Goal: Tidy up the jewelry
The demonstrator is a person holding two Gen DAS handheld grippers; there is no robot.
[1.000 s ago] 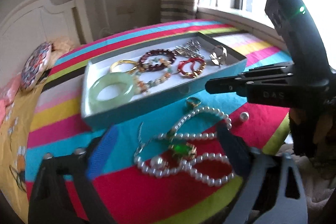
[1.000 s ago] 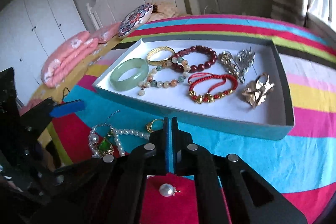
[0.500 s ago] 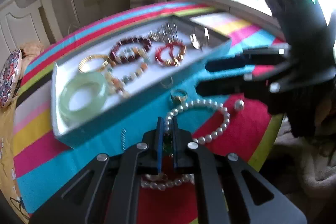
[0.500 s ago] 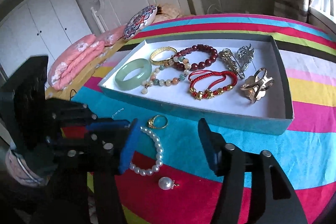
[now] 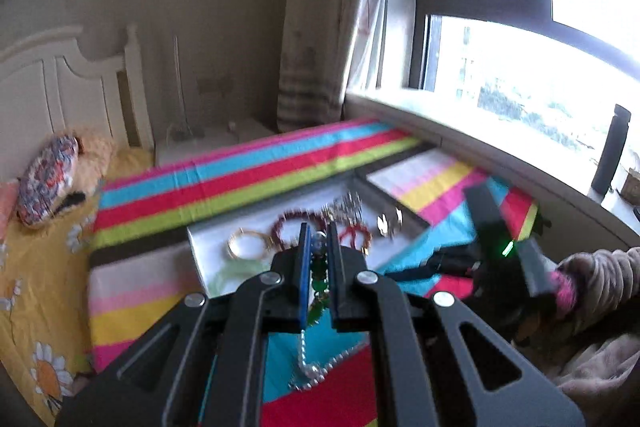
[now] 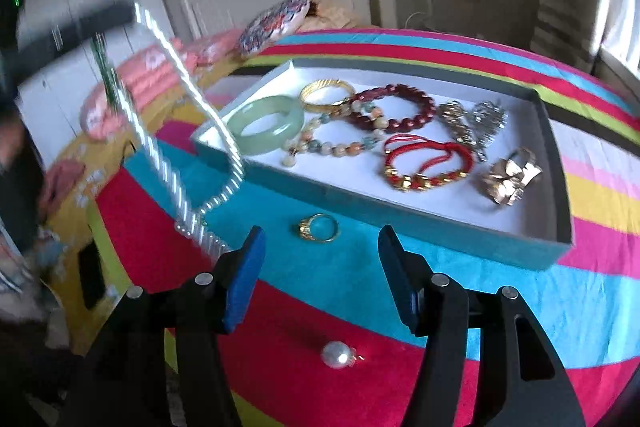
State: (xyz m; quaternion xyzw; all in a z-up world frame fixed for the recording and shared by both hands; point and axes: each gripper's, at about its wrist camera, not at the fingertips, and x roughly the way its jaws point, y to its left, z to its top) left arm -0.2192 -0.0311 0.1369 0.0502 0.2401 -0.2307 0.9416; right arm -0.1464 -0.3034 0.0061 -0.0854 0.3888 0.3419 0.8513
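My left gripper (image 5: 318,243) is shut on a pearl necklace (image 5: 306,359) at its green pendant (image 5: 318,281) and holds it up off the striped cloth. In the right wrist view the pearl necklace (image 6: 188,87) hangs as a blurred strand from the upper left, its low end still on the cloth. My right gripper (image 6: 320,239) stands open and holds nothing. A gold ring (image 6: 318,227) lies on the cloth just ahead of its tips. A single pearl pendant (image 6: 338,354) lies under its fingers. The teal box (image 6: 440,239) sits behind.
The box holds a jade bangle (image 6: 266,125), a gold bangle (image 6: 326,93), a dark red bead bracelet (image 6: 394,109), a red cord bracelet (image 6: 426,161), silver brooches (image 6: 472,123) and a gold clip (image 6: 510,179). A window sill (image 5: 480,131) borders the bed on the right.
My left gripper has shut on the necklace's pendant and risen, pulling the pearls up off the cloth. My right gripper went from shut to open and has stayed close to the ring.
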